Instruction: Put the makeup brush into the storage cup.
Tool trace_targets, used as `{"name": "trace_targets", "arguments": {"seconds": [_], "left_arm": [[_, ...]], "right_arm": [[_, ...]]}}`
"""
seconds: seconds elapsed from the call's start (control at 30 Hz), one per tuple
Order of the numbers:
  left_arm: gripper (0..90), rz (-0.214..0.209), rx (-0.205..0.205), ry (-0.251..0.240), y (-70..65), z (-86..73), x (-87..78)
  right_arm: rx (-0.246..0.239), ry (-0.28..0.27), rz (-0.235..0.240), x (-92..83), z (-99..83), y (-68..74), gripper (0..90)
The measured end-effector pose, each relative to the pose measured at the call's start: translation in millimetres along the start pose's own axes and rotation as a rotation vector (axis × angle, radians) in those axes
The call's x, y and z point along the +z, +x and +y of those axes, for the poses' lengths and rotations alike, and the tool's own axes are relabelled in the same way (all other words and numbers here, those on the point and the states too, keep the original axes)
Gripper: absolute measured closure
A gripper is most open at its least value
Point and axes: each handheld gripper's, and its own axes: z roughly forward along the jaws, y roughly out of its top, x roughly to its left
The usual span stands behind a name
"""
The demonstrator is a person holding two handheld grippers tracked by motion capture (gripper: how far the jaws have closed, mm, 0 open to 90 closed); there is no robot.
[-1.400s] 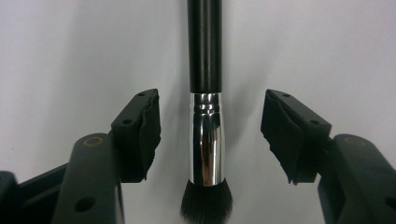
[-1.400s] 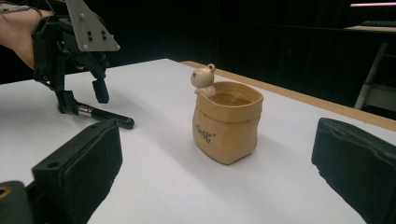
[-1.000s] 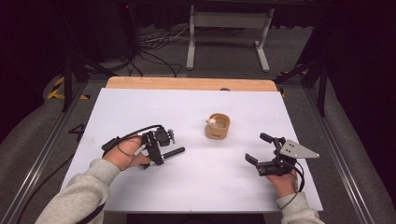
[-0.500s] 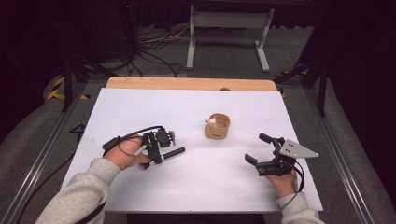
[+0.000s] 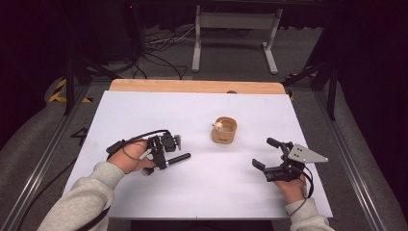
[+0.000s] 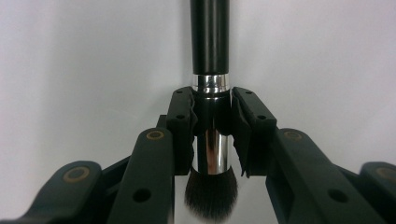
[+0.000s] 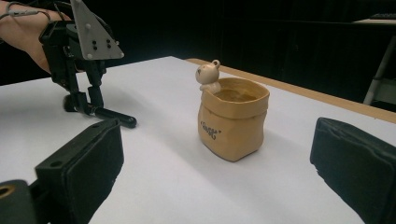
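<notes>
My left claw [image 6: 211,135] grips the light, stiff makeup brush [image 6: 209,56] by its slippery metal collar, soft bristles behind the pads.

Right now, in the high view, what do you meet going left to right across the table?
Left claw shut on the brush → bear pot → right claw, open.
</notes>
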Motion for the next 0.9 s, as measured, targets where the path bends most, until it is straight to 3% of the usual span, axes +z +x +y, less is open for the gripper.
{"name": "trace_targets", "arguments": {"seconds": [0.23,0.5,0.6,0.63,0.9], "left_arm": [[70.6,0.013,0.033,-0.014,-4.7,1.0,-8.4],[70.7,0.045,0.106,-0.048,-17.7,7.0,-29.0],[70.6,0.045,0.132,-0.077,-24.5,9.9,-40.0],[70.6,0.043,0.159,-0.085,-28.4,11.8,-46.0],[70.7,0.041,0.231,-0.113,-51.7,21.4,-61.5]], "right_arm": [[-0.017,0.006,0.019,2.1,3.8,5.0,4.0],[-0.044,0.017,0.052,7.2,8.2,12.9,4.5],[-0.068,0.018,0.079,10.6,12.6,19.6,4.7],[-0.071,0.017,0.082,11.2,13.2,20.8,4.7],[-0.094,0.022,0.130,16.4,20.0,30.1,8.2]]}}
